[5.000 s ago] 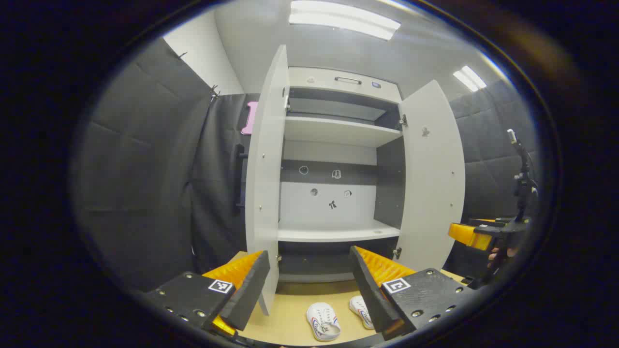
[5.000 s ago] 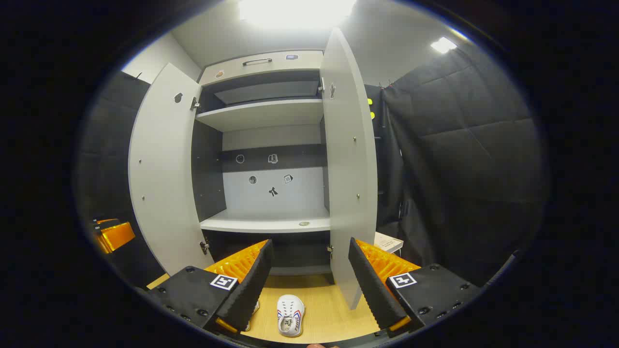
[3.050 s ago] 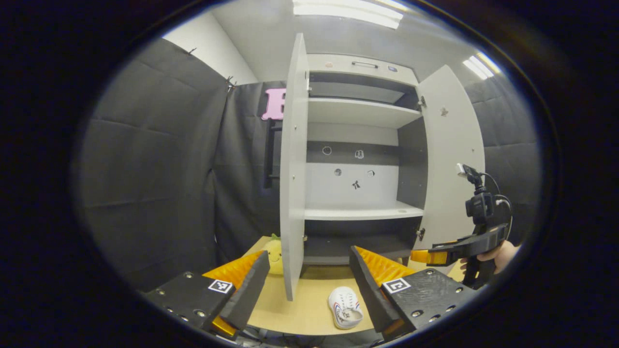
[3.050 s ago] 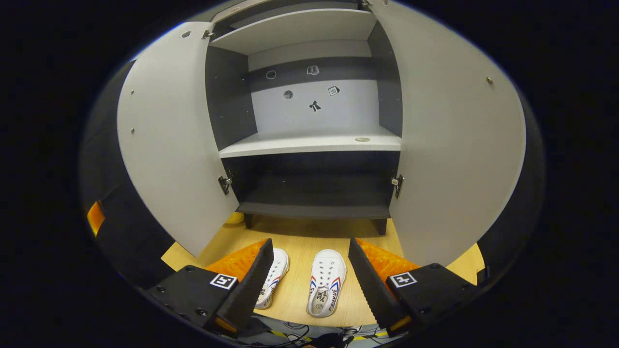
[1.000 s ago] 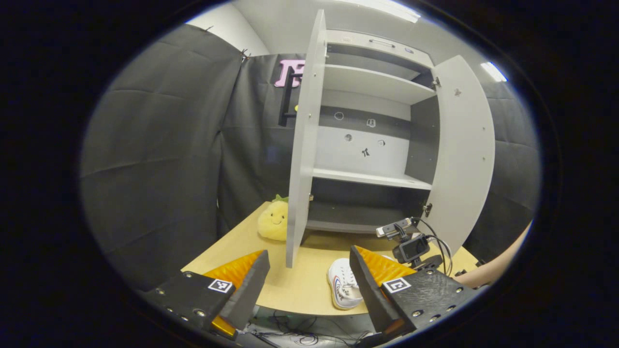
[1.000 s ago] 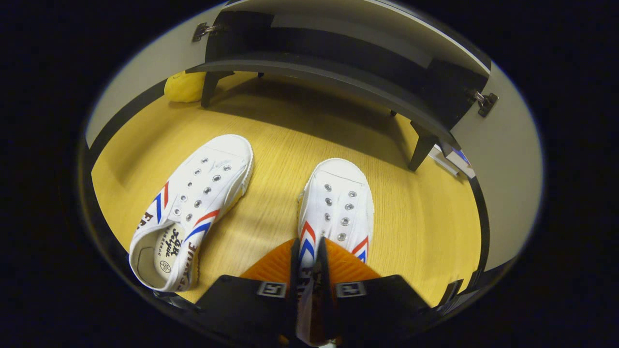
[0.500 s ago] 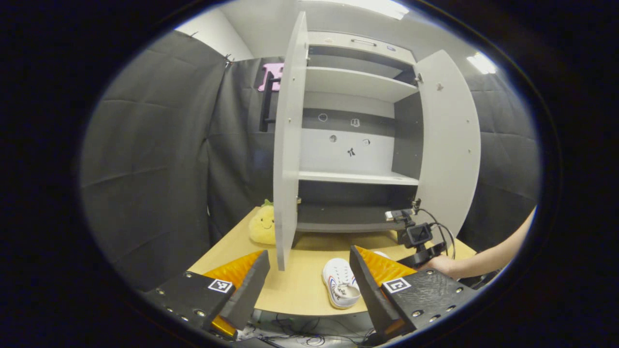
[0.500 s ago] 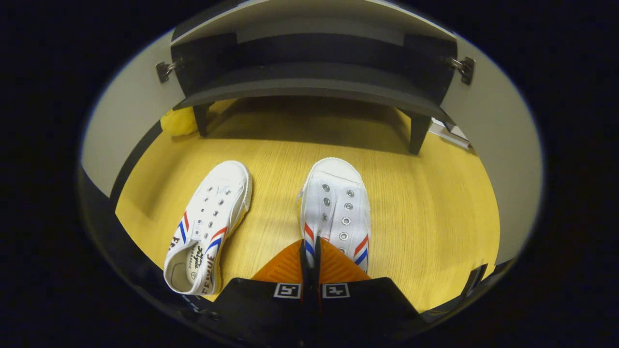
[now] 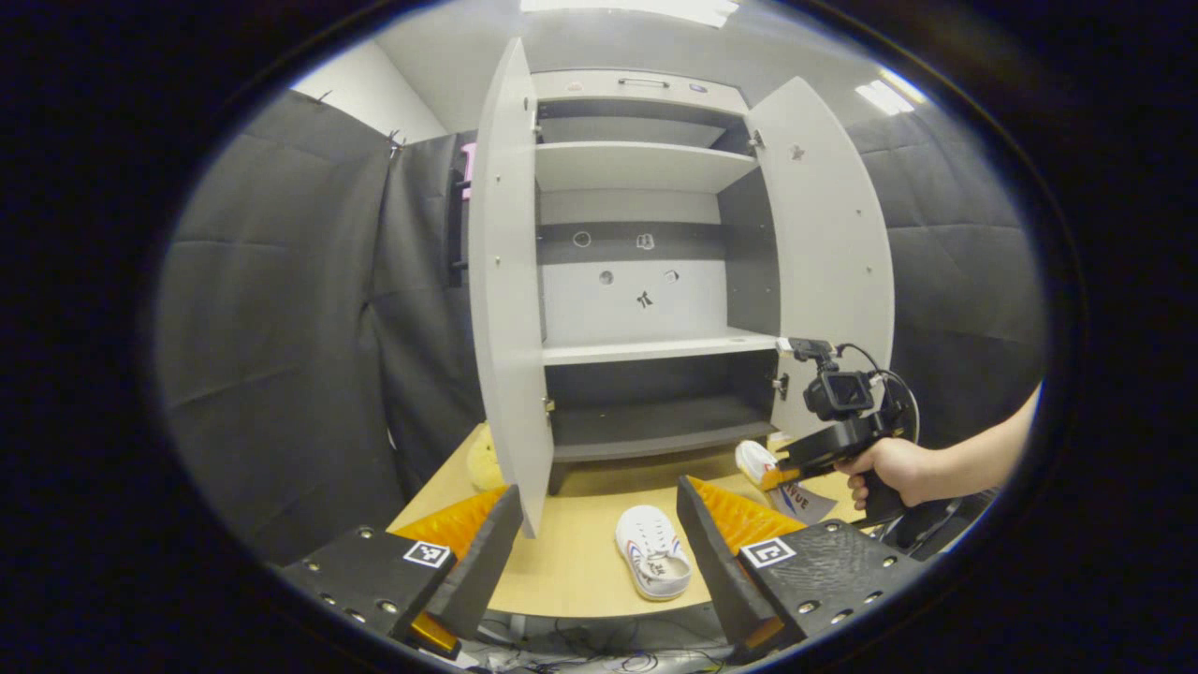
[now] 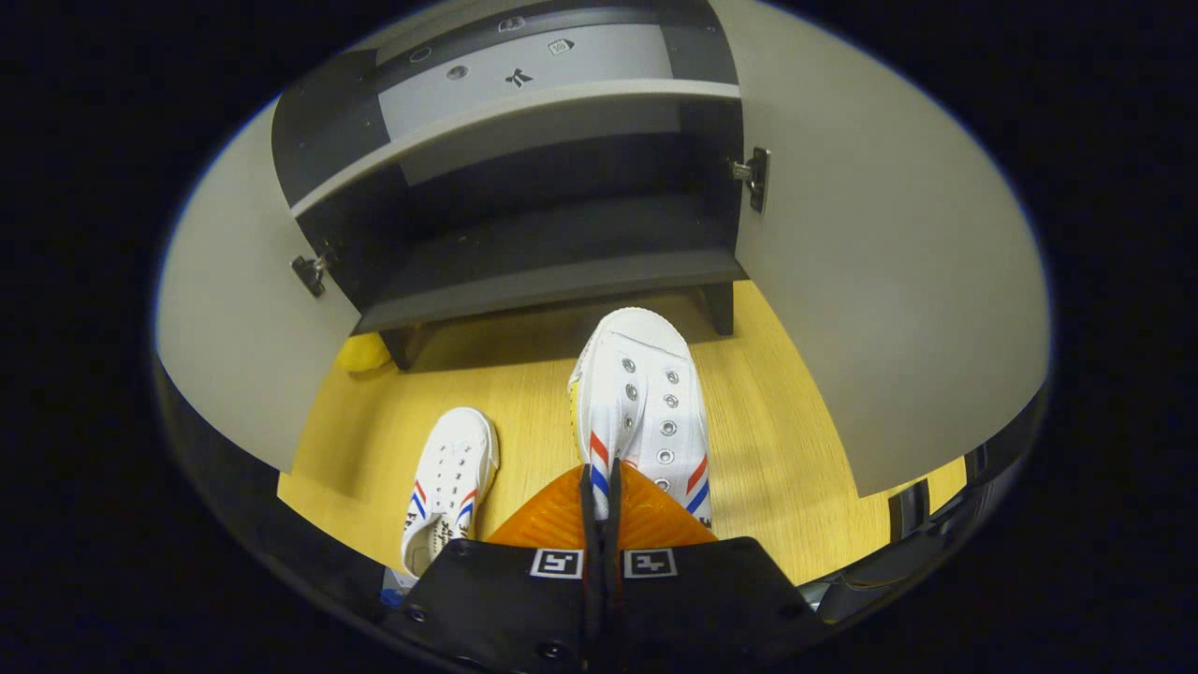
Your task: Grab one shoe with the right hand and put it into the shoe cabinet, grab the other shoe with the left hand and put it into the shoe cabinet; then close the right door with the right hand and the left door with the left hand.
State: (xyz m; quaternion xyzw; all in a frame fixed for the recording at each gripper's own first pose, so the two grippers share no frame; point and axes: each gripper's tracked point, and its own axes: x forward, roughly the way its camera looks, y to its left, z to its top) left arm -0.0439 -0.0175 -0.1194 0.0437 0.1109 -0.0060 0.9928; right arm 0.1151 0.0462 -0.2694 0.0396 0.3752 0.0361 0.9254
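My right gripper (image 10: 599,501) is shut on the side edge of a white shoe (image 10: 641,407) with red and blue stripes and holds it off the table, toe toward the cabinet's dark bottom shelf (image 10: 552,257). In the left gripper view that gripper (image 9: 781,471) hangs at the right in a hand, carrying the shoe (image 9: 754,459). The other white shoe (image 9: 653,564) lies on the wooden table (image 9: 571,562), also seen as the other shoe (image 10: 449,482) in the right gripper view. My left gripper (image 9: 599,534) stands open above the table's front edge. Both doors of the shoe cabinet (image 9: 646,309) are open.
The left door (image 9: 505,309) and right door (image 9: 828,243) swing out over the table. A yellow plush toy (image 9: 479,461) sits behind the left door, beside the cabinet leg. Cables hang under the table's front edge.
My right gripper shut on the right-hand shoe and has now lifted it off the table toward the cabinet. My left gripper stays open and has shifted slightly.
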